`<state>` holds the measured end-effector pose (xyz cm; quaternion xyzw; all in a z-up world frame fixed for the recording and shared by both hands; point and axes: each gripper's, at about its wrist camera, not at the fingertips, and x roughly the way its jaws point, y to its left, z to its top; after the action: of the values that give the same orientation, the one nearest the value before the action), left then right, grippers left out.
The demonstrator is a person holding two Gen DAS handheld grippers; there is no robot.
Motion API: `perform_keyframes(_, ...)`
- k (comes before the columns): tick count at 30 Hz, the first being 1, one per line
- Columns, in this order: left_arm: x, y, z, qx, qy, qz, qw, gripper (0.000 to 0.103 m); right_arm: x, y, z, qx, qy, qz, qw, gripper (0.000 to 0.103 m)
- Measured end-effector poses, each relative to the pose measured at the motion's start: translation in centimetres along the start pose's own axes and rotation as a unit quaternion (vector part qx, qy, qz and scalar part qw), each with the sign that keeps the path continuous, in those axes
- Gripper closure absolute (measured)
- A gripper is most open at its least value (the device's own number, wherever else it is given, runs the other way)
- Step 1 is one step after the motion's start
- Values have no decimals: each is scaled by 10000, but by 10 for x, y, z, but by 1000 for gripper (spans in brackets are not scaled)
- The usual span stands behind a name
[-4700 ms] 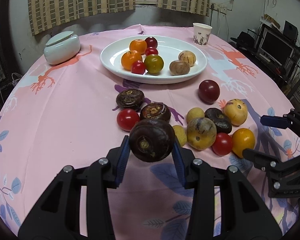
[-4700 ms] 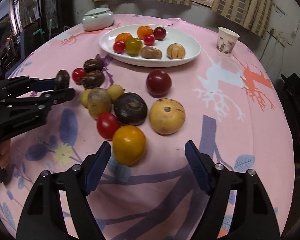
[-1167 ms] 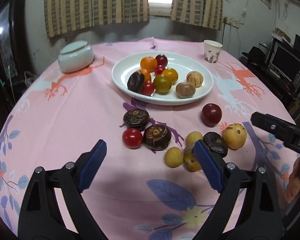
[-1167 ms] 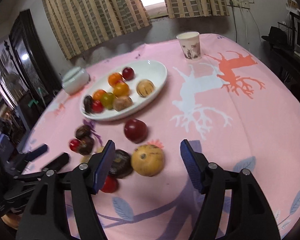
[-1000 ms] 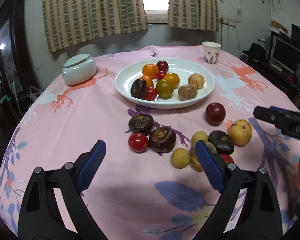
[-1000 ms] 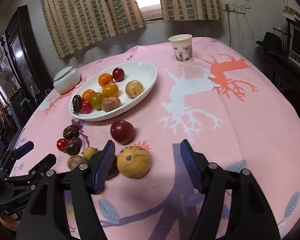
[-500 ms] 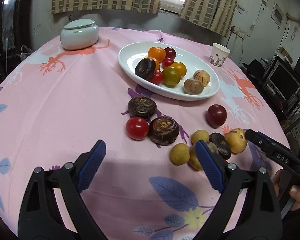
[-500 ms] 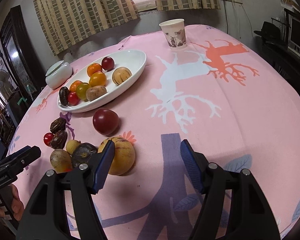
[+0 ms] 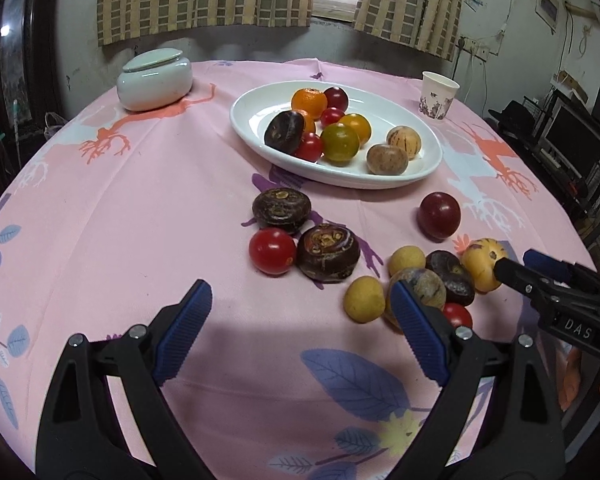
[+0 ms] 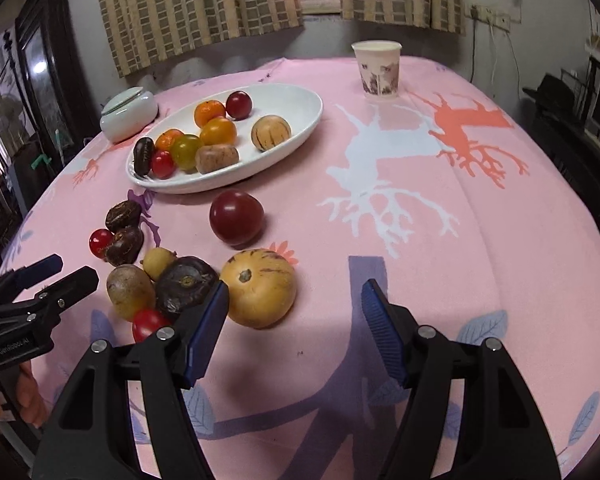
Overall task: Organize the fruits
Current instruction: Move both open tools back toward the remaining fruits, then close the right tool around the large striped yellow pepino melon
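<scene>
A white oval plate [image 9: 260,128] [image 10: 300,128] on the pink cloth holds several fruits. Loose fruits lie on the cloth in front of it: a red tomato [image 9: 272,250], two dark round fruits [image 9: 327,252] [image 9: 281,210], a dark red plum [image 9: 438,215] [image 10: 236,217], a striped yellow melon [image 10: 259,287] [image 9: 482,262] and small yellow fruits [image 9: 364,299]. My left gripper [image 9: 300,326] is open and empty, just short of the tomato. My right gripper [image 10: 294,320] is open and empty, the melon just ahead of its left finger.
A lidded pale ceramic jar [image 9: 155,79] stands at the back left of the round table. A paper cup [image 10: 377,63] stands at the back right. Dark furniture and electronics lie beyond the table's right edge.
The dark fruit my left gripper held 4.7 s ago now lies on the plate. Both grippers have come back low toward the loose fruits, open and empty.
</scene>
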<state>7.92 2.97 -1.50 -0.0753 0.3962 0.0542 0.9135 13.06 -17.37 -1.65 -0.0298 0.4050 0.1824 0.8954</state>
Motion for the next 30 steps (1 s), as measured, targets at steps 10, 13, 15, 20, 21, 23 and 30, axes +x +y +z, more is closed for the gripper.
perform_keyframes(10,7,-8,-4,269,77,99,9996,11,6,-3,3,211,129,317,9992,33)
perform_keyframes(13,8,-7,-4,252,118,42,9996,11,13,-1,1,241,245,415,9985,33)
perform_keyframes(15,9,-7,-5,245,153,11,9996,11,17,3,0,205,286,337,9988,33)
perform_keyframes(20,13,-6,-5,188,241,-22,9995,11,22,7,-1,218,256,159,9993,34)
perform_keyframes(21,13,-6,-5,186,247,-13,9995,11,24,7,0,264,262,164,9992,33)
perform_keyframes(23,13,-6,-6,181,247,-13,9995,11,26,7,2,317,255,163,9990,41)
perform_keyframes(30,11,-8,-6,248,195,21,9995,11,29,11,4,282,275,143,9991,52)
